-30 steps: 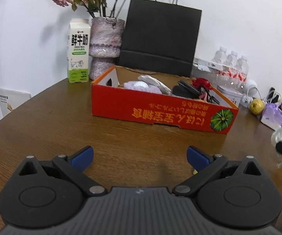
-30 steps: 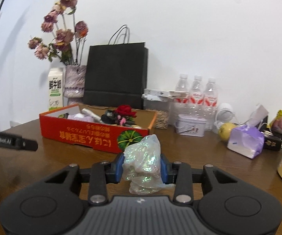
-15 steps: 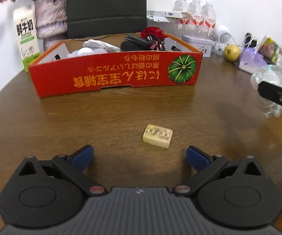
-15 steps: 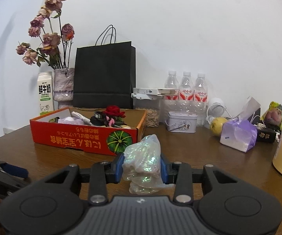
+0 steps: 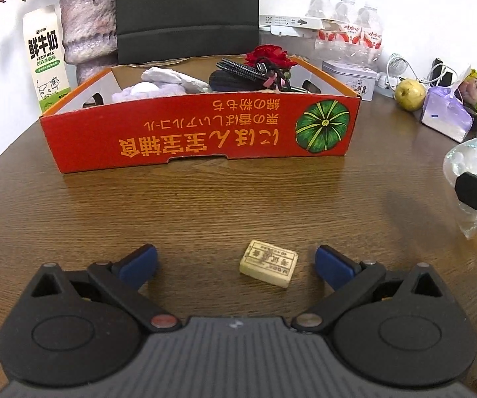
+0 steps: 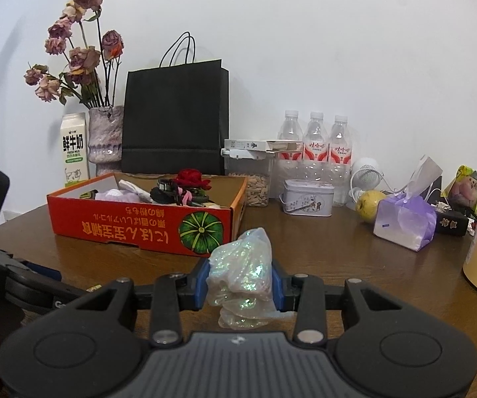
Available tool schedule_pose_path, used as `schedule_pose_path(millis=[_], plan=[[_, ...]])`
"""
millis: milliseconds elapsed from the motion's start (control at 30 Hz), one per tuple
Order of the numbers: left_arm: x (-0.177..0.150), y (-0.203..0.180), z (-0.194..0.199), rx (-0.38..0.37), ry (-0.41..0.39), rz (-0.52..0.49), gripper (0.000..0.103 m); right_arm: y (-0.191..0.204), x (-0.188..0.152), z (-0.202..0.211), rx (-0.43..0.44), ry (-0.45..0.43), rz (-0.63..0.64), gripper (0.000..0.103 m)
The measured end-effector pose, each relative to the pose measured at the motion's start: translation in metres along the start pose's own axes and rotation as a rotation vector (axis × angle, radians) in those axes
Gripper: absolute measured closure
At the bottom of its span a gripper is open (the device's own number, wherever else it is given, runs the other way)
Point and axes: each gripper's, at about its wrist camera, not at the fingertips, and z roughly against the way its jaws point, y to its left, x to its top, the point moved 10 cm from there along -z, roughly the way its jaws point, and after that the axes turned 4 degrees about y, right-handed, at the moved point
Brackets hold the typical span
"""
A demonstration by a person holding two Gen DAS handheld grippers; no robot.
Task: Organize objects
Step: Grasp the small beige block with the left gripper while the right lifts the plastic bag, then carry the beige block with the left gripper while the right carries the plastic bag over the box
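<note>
While its blue-padded jaws stand wide apart over the wooden table (image 5: 205,205), the left gripper (image 5: 235,263) frames a small cream-coloured block (image 5: 268,263) lying flat on the wood, nearer the right pad and touching neither. Beyond it sits a red cardboard box (image 5: 202,132) with a green pumpkin printed on its front, holding white cloth, dark items and a red flower. A milk carton (image 5: 45,58), a vase (image 5: 87,36) and a black paper bag (image 5: 187,10) line the wall behind; a yellow-green fruit (image 5: 410,94) and a purple tissue pack (image 5: 445,119) lie to the right.

Seen from the right wrist, the right gripper (image 6: 240,285) is clamped on a crumpled iridescent plastic bag (image 6: 243,272), its pads pressed against both sides, above the table and just in front of the box's pumpkin corner. Three water bottles (image 6: 314,146) and a metal tin (image 6: 308,197) stand against the wall.
</note>
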Motion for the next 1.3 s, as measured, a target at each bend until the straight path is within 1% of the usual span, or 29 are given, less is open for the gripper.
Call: schedule_pose_path(millis=[33, 67, 100, 133, 167, 200, 267, 333, 433, 600, 700, 867, 1067, 1300], plan=[[0.0, 0.001, 0.001, -0.002, -0.006, 0.003, 0.003, 0.0, 0.0, -0.001, -0.001, 0.002, 0.001, 0.067], [0.001, 0.001, 0.003, -0.003, -0.023, 0.005, 0.017, 0.0, 0.0, -0.001, 0.0, 0.003, 0.0, 0.067], [0.002, 0.001, 0.005, -0.003, -0.04, 0.004, 0.036, 0.0, 0.0, -0.001, 0.001, 0.001, -0.002, 0.067], [0.003, 0.0, 0.007, -0.01, -0.051, 0.002, 0.047, 0.0, 0.0, -0.001, 0.003, -0.002, -0.003, 0.067], [0.004, -0.002, 0.009, -0.028, -0.061, 0.003, 0.07, 0.0, 0.001, -0.001, 0.003, -0.004, -0.004, 0.067], [0.004, -0.003, 0.01, -0.047, -0.064, 0.005, 0.072, -0.001, 0.001, -0.001, 0.001, -0.003, -0.003, 0.067], [0.004, -0.004, 0.014, -0.061, -0.074, 0.003, 0.072, -0.001, 0.001, -0.001, -0.002, -0.005, -0.005, 0.067], [0.006, -0.002, 0.021, -0.035, -0.11, -0.002, 0.072, -0.002, 0.001, -0.001, -0.004, -0.008, -0.007, 0.067], [0.01, 0.005, 0.033, -0.015, -0.164, 0.005, 0.072, -0.003, 0.002, -0.002, -0.005, -0.009, -0.012, 0.067], [0.011, 0.02, 0.05, 0.013, -0.211, 0.023, 0.072, -0.007, 0.002, -0.003, -0.023, -0.008, -0.029, 0.067], [0.01, 0.03, 0.059, 0.019, -0.231, 0.043, 0.072, -0.004, 0.003, 0.0, -0.031, -0.029, -0.003, 0.067], [0.008, 0.046, 0.069, 0.032, -0.253, 0.073, 0.072, 0.015, 0.005, 0.005, -0.013, -0.041, 0.012, 0.067], [0.01, 0.062, 0.083, 0.045, -0.287, 0.105, 0.072, 0.048, 0.008, 0.006, 0.027, -0.051, 0.018, 0.067], [0.014, 0.072, 0.094, 0.048, -0.318, 0.128, 0.072, 0.077, 0.019, 0.005, 0.053, -0.077, 0.006, 0.067]])
